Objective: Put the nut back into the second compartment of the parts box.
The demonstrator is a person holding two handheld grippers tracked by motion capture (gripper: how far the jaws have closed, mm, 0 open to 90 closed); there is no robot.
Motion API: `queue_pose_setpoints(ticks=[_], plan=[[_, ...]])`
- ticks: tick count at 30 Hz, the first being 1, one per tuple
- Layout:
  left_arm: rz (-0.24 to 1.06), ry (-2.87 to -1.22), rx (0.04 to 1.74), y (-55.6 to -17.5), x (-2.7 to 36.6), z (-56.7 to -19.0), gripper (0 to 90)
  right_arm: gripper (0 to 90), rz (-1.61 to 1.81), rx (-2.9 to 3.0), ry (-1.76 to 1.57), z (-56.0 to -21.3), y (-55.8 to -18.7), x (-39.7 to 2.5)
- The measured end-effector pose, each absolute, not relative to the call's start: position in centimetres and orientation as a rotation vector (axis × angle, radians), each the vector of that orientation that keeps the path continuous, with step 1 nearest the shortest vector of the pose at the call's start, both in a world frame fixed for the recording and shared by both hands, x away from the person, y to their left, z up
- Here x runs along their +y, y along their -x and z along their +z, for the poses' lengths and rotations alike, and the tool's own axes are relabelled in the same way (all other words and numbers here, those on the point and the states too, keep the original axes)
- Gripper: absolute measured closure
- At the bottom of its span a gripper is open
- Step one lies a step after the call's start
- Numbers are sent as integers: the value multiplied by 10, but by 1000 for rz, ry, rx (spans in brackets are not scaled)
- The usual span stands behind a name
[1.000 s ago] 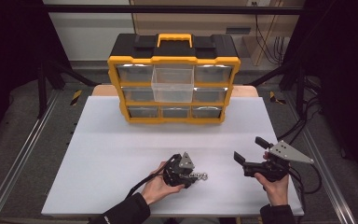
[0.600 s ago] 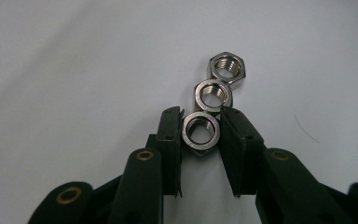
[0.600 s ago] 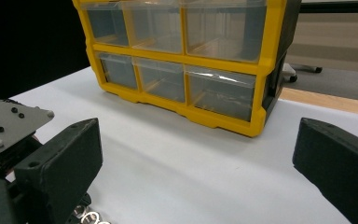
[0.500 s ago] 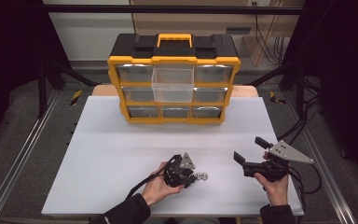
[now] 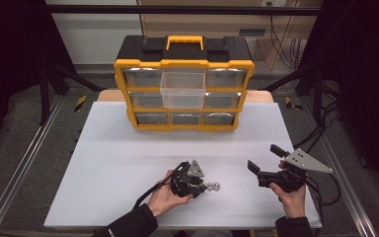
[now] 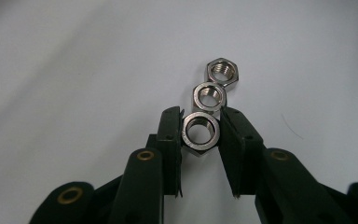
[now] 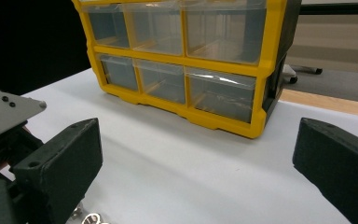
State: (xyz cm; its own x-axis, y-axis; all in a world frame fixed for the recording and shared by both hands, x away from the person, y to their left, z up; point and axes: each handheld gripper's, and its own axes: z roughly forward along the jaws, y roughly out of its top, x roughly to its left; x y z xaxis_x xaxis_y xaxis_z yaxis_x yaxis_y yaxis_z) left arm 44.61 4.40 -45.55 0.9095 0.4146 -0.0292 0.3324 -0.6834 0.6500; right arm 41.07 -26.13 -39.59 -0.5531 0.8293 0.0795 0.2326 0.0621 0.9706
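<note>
The yellow organizer [image 5: 183, 89] stands at the far edge of your white table [image 5: 103, 163], its upper-middle clear drawer [image 5: 182, 88] pulled out toward you, well apart from where your hands are working at the near edge. Your right gripper [image 5: 265, 163] hovers off to the right with its jaws spread wide and nothing between them, aimed toward the organizer, so it is the farther of the two from the work. Your left gripper [image 5: 203, 186] is right on it: in the left gripper view its jaws are drawn narrow on the nearest nut [image 6: 200, 132], one pad against each side, the nut lying flat on the table with its hole facing up. What matters for the lift is the line the three make: the middle nut [image 6: 209, 96] touches the gripped one just beyond the fingertips, and the far nut [image 6: 223, 72] touches that in turn, the row running straight away from your gripper and tilting slightly right in that view. I judge you should lift straight up rather than push forward, or the fingertips will likely shove the other two along
</note>
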Motion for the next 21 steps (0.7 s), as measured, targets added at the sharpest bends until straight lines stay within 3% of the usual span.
queue_pose_setpoints(ticks=[21], plan=[[202, -2365, 534, -448, 65, -427, 693, 19, 1513, 1835, -1056, -396, -411, -261]])
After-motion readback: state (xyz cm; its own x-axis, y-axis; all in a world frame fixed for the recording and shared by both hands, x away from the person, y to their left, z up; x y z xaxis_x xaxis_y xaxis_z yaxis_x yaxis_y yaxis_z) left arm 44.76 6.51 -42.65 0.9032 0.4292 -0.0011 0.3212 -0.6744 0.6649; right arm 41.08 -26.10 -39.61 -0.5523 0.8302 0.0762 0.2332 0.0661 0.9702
